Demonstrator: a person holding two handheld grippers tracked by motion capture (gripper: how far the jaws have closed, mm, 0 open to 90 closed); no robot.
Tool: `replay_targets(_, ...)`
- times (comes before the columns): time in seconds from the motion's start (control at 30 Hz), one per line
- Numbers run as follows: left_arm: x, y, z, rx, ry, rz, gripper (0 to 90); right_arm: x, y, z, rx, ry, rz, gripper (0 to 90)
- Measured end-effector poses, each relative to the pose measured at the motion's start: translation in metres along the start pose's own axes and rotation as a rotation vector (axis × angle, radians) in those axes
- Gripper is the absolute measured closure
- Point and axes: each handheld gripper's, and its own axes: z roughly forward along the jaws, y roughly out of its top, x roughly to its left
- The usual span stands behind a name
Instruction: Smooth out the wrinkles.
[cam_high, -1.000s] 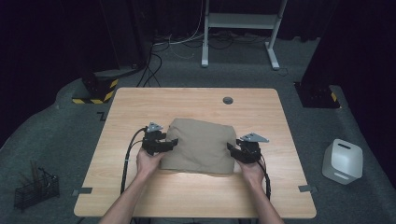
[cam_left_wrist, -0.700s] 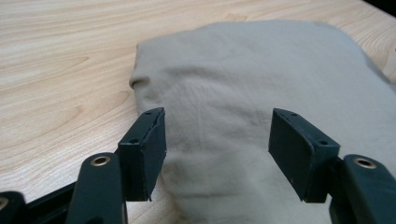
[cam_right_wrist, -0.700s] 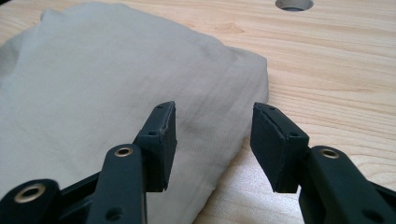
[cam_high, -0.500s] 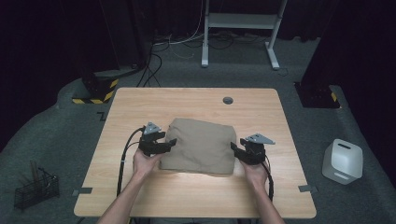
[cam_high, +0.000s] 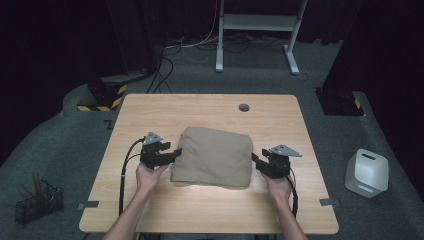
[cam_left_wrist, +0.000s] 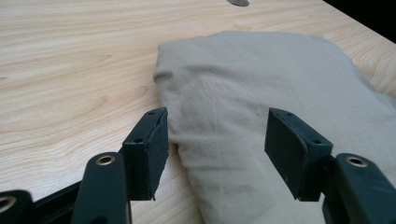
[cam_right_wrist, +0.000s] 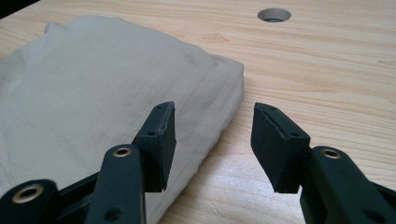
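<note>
**Folded cloth flanked by two open grippers**

A tan folded cloth lies flat near the middle of the wooden table, a little toward the person's side. The left hand-held gripper sits at the cloth's left edge with its jaws spread wide; in the left gripper view one jaw is over bare wood just beside the fabric's edge and the other is over the cloth itself, nothing pinched between them. The right hand-held gripper is just beside the cloth's right edge, jaws likewise apart; in the right gripper view the edge of the cloth runs under the left jaw while the other jaw hangs over bare table. Farther back on the table is a round cable hole. On the floor stand a white container to the right and a wire basket to the left.
</note>
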Motion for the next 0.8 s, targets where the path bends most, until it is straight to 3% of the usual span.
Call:
replay_targets(0.33,0.007,-0.006,-0.015,-0.035,0.027,-0.018,39.6,-0.004,-0.003,-0.005,-0.006,-0.003,0.02,48.4)
replay_targets(0.8,0.014,-0.014,-0.026,-0.027,0.039,-0.03,35.8,-0.01,-0.008,-0.015,-0.015,-0.009,0.037,46.9)
